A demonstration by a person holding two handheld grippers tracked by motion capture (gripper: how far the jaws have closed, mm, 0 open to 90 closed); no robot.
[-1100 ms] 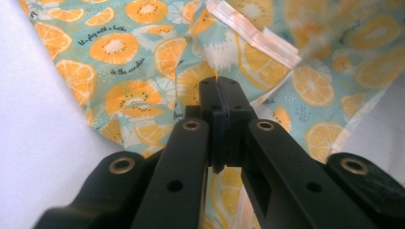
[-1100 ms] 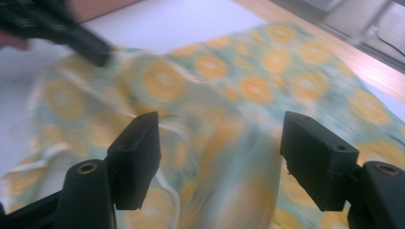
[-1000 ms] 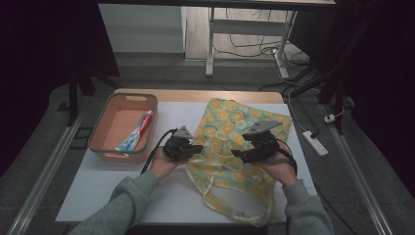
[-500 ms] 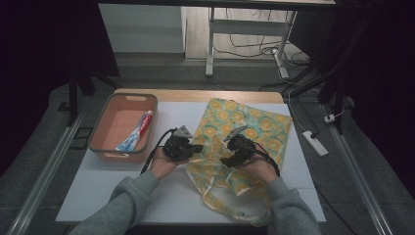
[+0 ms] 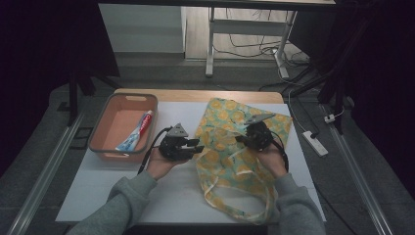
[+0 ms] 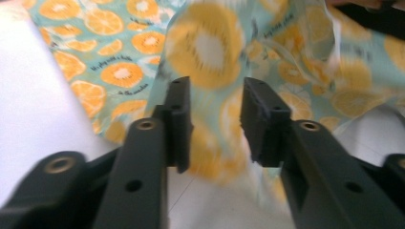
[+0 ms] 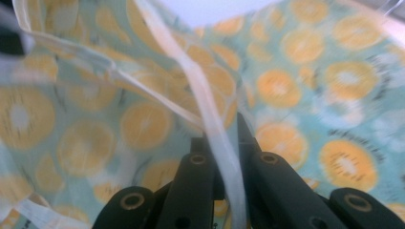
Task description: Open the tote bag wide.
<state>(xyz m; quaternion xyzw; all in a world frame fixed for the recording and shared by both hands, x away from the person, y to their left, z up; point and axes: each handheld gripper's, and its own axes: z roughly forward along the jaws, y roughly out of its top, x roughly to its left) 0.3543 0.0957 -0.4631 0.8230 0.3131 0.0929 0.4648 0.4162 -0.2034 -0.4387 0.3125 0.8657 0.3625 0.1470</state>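
Observation:
A cloth bag printed with orange slices lies on the white table, its pale handle loops trailing toward the front edge. My left gripper rests at the bag's left edge. Its jaws have just been opening, and in the left gripper view they stand apart with the blurred fabric just beyond the pads. My right gripper is over the middle of the bag. Its jaws have just been closing, and in the right gripper view they are shut on the bag's pale strap.
An orange tray at the left of the table holds a toothpaste tube. Bare white tabletop lies in front of the left hand. A power strip lies on the floor to the right.
The right gripper swung left over the bag, then came back right, and the fabric near it has shifted. The left hand has kept its place.

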